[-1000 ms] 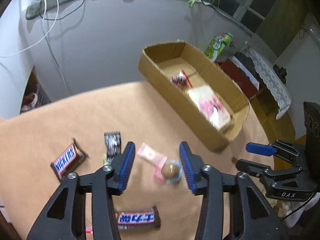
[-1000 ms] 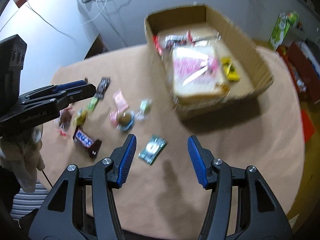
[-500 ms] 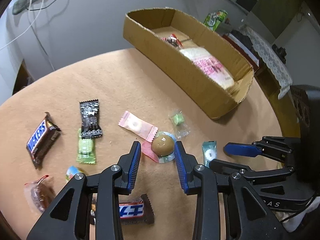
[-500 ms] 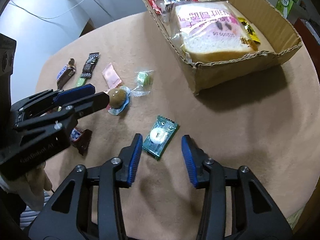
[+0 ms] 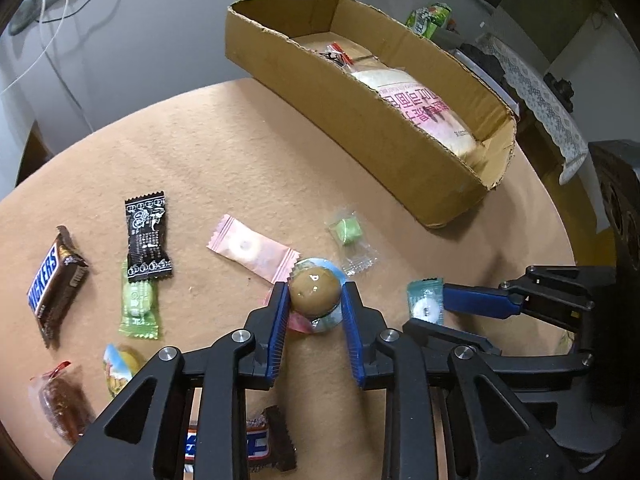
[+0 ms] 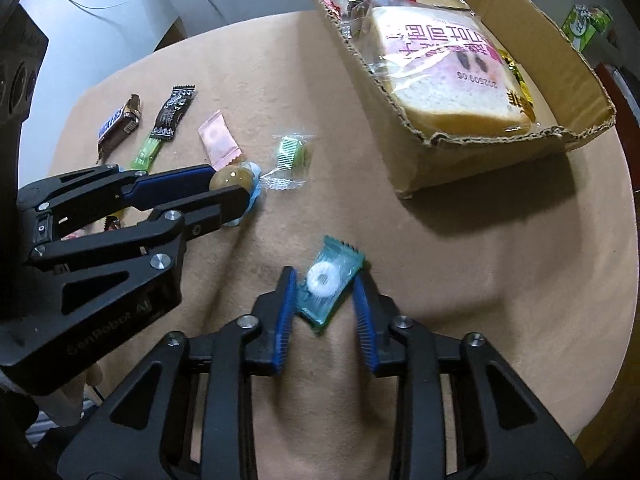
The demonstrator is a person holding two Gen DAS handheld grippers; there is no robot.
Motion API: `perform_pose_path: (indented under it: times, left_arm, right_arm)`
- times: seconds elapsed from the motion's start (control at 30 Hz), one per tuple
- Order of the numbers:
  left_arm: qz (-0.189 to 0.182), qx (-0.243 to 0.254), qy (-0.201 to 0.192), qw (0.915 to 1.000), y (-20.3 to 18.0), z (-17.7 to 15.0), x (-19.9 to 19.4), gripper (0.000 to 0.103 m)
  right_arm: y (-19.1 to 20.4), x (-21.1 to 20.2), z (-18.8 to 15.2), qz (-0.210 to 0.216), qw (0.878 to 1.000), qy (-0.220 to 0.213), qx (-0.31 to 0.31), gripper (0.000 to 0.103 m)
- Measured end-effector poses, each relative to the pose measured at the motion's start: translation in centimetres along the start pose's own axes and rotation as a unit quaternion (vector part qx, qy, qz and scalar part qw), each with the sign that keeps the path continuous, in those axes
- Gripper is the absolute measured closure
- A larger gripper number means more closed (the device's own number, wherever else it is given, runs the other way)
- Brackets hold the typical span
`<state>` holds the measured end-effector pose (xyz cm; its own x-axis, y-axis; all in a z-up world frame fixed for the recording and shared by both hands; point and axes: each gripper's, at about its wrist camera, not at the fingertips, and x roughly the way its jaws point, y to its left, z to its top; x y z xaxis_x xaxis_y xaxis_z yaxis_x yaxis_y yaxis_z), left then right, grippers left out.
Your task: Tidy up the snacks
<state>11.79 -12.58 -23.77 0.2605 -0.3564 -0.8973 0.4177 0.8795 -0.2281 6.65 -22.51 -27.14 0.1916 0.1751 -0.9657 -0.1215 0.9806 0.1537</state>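
**Two-Handed Pickup: Jelly Cup and Mint**

Step in hand, as judged: lift one loose snack in each gripper and carry it to the box.

1. Left wrist view, left to right. A Snickers bar lies at the left edge of the desk, a black sachet and a pink candy toward the centre. The box fills the upper right.

2. Left gripper, lower centre: its jaws are closing, narrow, one pad on each side of the jelly cup, apparently touching the dome. Finish the squeeze on the widest part before lifting, since a rounded dome may slip out upward.

3. Right wrist view. The right gripper, lower centre, has its jaws closing around the mint. The left pad meets the wrapper edge; the right pad stands just clear. The mint lies skewed between the pads, so close gently to avoid pinching only a wrapper corner.

4. Lift both straight up and clear the box wall before release.
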Motion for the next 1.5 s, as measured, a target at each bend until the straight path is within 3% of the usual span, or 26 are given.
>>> perform_pose_path:
  times: [0.27,0.33,0.97,1.5]
  left_arm:
    - [0.000,-0.002,-0.008,1.0000,0.1,-0.2,-0.1,0.079]
    - [-0.006,-0.009,-0.009,0.9999,0.2,-0.3,-0.3,0.079]
    - [-0.016,-0.022,-0.017,0.9995,0.2,-0.6,-1.8,0.079]
    - [-0.041,-0.026,-0.055,0.9973,-0.3,1.5,-4.9,0.079]
  right_arm:
    - [-0.6,-0.3,0.2,0.014,1.000,-0.001,0.008,0.088]
    - [-1.5,0.0,0.7,0.020,1.000,-0.001,0.012,0.095]
    - [-5.0,-2.0,0.8,0.054,0.998,-0.020,0.038,0.097]
    - [-7.4,-10.1,2.0,0.058,0.994,-0.084,0.031,0.097]
